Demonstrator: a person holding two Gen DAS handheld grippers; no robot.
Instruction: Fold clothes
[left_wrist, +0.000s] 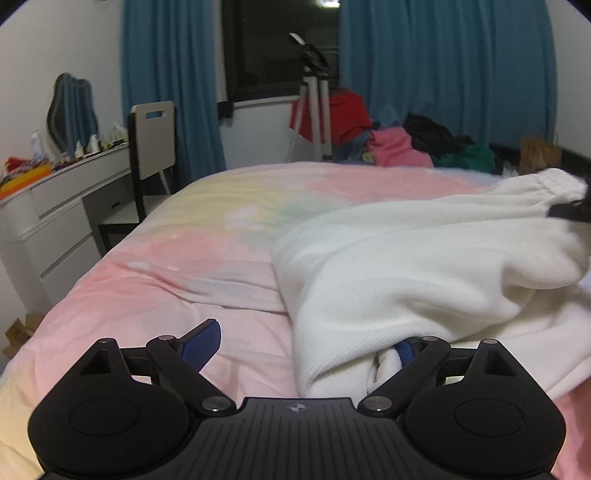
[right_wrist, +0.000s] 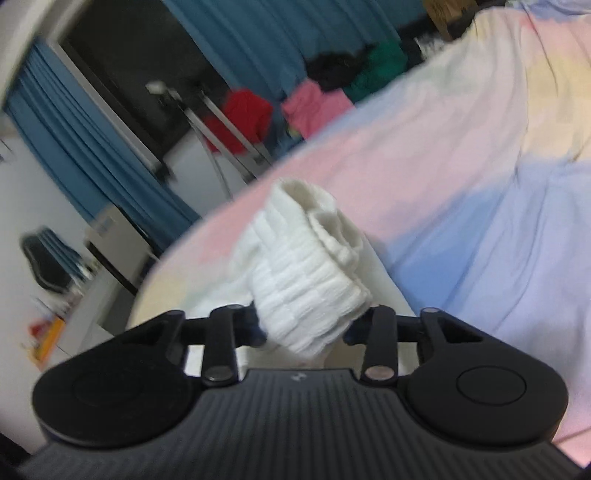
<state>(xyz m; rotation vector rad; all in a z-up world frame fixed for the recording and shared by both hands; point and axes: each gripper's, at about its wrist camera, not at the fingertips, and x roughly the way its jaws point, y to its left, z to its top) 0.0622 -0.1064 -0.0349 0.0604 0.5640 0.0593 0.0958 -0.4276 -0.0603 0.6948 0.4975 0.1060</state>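
A white garment (left_wrist: 424, 258) lies spread on the pastel bed cover (left_wrist: 207, 236), its near end bunched at my left gripper (left_wrist: 306, 347). The left gripper is open; its left blue pad (left_wrist: 201, 341) is bare and the right pad is half buried in white cloth. The garment's ribbed elastic band (right_wrist: 306, 280) sits between the fingers of my right gripper (right_wrist: 304, 326), which is shut on it and holds it lifted above the bed (right_wrist: 480, 206). The right gripper's tip (left_wrist: 570, 208) shows at the far right of the left wrist view, on the band.
A pile of pink, green, black and red clothes (left_wrist: 406, 144) lies beyond the bed's far edge by a white tripod (left_wrist: 314, 110). A white desk with drawers (left_wrist: 55, 214) and a chair (left_wrist: 151, 147) stand left of the bed. Blue curtains (left_wrist: 443, 66) hang behind.
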